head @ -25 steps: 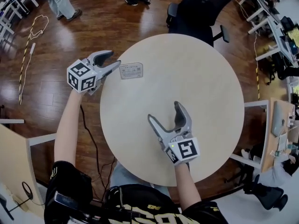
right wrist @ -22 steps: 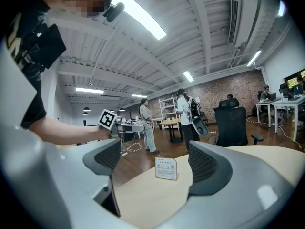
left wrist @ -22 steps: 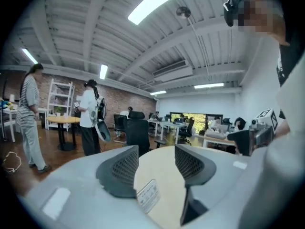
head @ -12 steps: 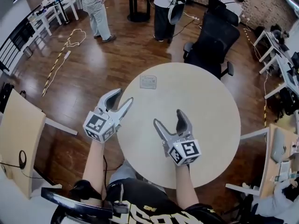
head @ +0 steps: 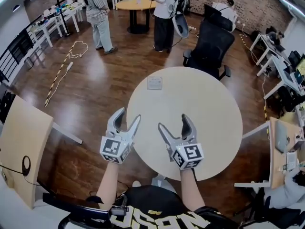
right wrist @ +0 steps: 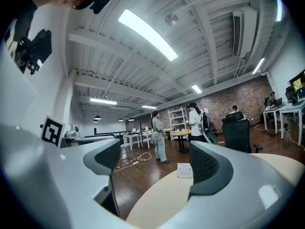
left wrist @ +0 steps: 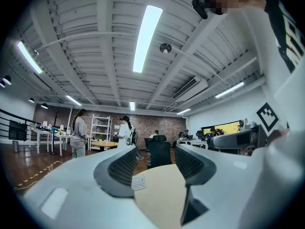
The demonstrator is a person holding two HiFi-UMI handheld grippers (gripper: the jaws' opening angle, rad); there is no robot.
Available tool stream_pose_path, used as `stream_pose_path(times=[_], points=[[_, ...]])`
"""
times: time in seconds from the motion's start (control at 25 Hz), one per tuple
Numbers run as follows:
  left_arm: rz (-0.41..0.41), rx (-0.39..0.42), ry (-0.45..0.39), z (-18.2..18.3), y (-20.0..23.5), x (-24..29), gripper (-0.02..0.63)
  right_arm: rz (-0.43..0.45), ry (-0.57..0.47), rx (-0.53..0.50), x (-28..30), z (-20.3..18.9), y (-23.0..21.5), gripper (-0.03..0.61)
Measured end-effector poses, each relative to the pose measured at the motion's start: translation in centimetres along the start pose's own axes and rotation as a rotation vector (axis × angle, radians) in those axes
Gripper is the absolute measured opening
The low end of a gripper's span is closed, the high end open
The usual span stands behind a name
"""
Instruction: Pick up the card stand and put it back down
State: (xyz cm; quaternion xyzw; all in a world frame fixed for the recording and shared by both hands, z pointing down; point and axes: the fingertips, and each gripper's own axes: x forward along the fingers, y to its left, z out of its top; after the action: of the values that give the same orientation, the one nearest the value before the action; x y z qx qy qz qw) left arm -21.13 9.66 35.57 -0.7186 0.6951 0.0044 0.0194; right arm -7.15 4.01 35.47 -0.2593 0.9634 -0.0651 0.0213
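White card stand (head: 154, 83) sits far across our worktop (head: 209, 113). Left gripper (head: 127, 116) fingers are opening, right gripper (head: 173, 122) fingers wide, both empty. If we rush the reach, we could topple it.

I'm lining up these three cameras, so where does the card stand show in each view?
Head view: card stand upper centre, at the far left edge of the round table.
Left gripper view: card stand low, left of centre, on the table's far side.
Right gripper view: card stand low, right of centre, near the table's edge.
Shared landmark: the black office chair beyond the table.
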Motion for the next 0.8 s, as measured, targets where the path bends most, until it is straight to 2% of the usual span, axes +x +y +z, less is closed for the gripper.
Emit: stream_pose_path(times=[0.2,0.32,0.48,0.6,0.68,0.8], points=[[-0.022,-0.058,0.006,-2.9,-2.6,-3.9,0.27,-0.054,0.018,-0.032,-2.8,-1.3,4.0,0.449],[-0.027,-0.085,-0.002,-2.5,-3.2,-5.7,0.27,-0.047,0.038,-0.02,-3.4,-2.0,6.7,0.448],[0.002,-0.053,-0.063,0.9,-2.7,-7.6,0.27,-0.017,0.032,-0.033,-2.4,-1.1,8.4,0.448],[0.052,-0.048,-0.049,1.2,-2.5,-9.3,0.27,-0.033,0.021,-0.075,-2.5,-0.1,8.5,0.437],[0.057,-0.024,-0.051,1.7,-1.9,-8.9,0.269,-0.054,0.01,-0.102,-2.3,0.4,8.0,0.416],[0.051,0.035,-0.033,1.5,-2.1,-7.9,0.27,-0.074,0.038,-0.088,-3.3,-0.7,7.1,0.4]])
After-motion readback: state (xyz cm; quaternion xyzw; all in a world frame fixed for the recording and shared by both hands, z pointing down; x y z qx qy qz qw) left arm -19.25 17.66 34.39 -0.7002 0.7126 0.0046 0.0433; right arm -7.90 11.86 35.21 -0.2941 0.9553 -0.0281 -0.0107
